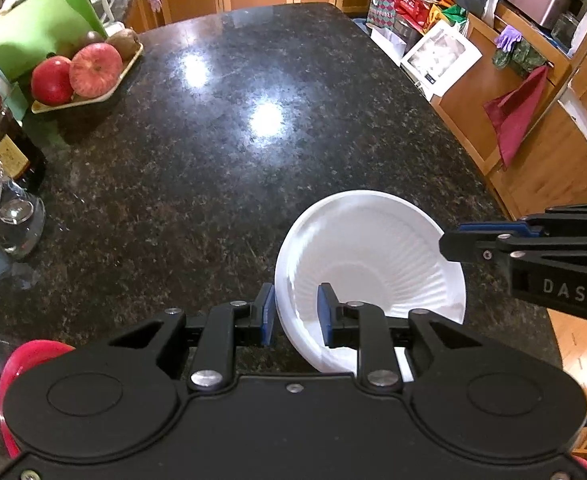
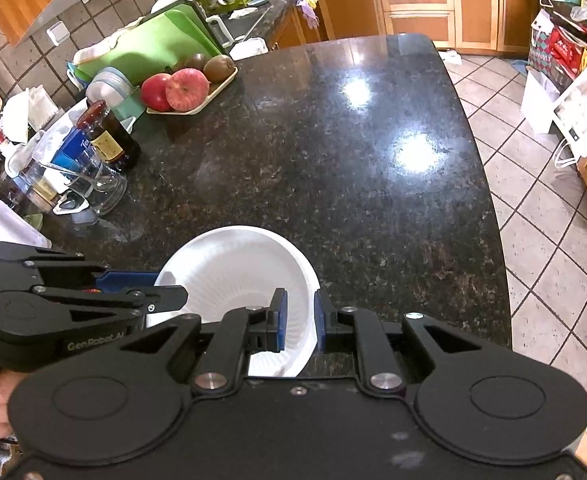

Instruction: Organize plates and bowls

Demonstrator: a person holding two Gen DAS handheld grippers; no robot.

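A white ribbed paper bowl (image 1: 373, 264) is held over the near edge of the black granite counter (image 1: 213, 152). My left gripper (image 1: 295, 314) straddles its left rim, one blue pad outside and one inside, with a visible gap to the rim. My right gripper (image 2: 299, 320) straddles the bowl's (image 2: 237, 276) right rim the same way, pads close to the wall. Each gripper shows from the side in the other view: the right one (image 1: 453, 246) at the bowl's right rim, the left one (image 2: 173, 294) at its left rim. A red plate or bowl (image 1: 25, 360) lies partly hidden under my left gripper.
A tray of apples and kiwis (image 2: 185, 88) sits at the counter's far left, with a green cutting board (image 2: 149, 48) behind. A dark sauce bottle (image 2: 109, 136), a glass jar (image 2: 101, 184) and clutter line the left edge. Tiled floor (image 2: 553, 220) and cabinets lie to the right.
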